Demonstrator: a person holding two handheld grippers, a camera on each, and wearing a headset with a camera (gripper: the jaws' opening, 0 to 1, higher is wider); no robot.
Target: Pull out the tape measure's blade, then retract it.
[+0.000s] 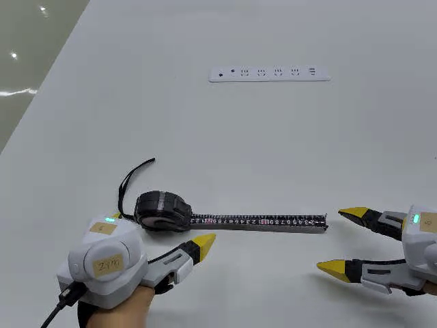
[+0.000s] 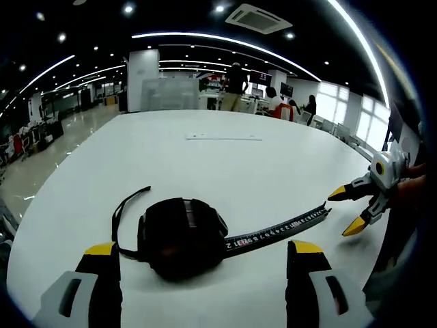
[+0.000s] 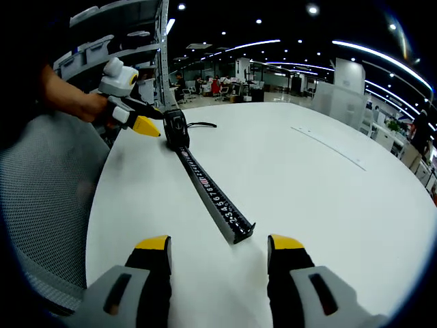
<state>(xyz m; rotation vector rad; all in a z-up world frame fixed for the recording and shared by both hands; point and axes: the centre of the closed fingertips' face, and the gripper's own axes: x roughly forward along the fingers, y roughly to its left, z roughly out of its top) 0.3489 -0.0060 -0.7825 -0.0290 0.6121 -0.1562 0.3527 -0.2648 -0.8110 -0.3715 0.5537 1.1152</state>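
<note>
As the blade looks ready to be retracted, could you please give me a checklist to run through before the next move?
1. Blade pulled out of the case, lying flat on the table: ok.
2. Blade straight, no kink: ok.
3. Left gripper gripping the case: not ok; its jaws stand open on either side of it.
4. Right gripper holding the blade tip: not ok; open, the tip lies just ahead of its jaws, untouched.
5. Strap away from the blade: ok; it loops off the case's opposite side.
6. Blade lock state: cannot tell.
</note>
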